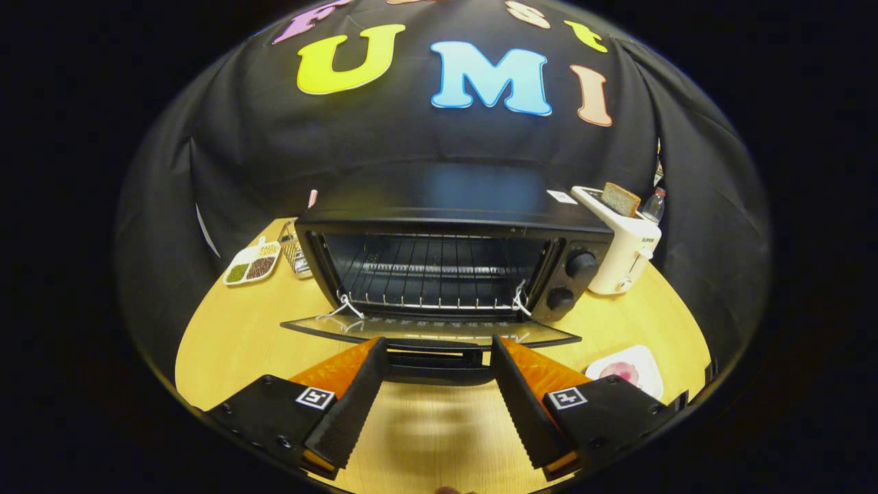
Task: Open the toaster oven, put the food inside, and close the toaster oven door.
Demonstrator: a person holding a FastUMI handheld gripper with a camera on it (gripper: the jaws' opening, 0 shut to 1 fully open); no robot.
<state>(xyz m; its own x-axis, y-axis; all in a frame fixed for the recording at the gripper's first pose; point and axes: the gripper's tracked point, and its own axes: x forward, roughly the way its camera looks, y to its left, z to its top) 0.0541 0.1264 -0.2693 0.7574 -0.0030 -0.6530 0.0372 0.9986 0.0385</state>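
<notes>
Spanning most of scene, wooden table point(233, 350) carried all items. Toaster oven point(453, 264) sat centre, beyond fingers; door point(429, 332) hung fully down, glass near level, wire rack point(425, 274) inside bare, two knobs point(580, 263) at right side. Gripper point(436, 346) spread wide, holding nothing; fingertips flanked door handle point(433, 357), contact could not be confirmed. White toaster point(627, 257) with bread slice point(621, 198) stood right of oven. Compartment tray point(252, 263) lay left of oven. Food on white plate point(627, 370) rested beside right finger, outside oven.
</notes>
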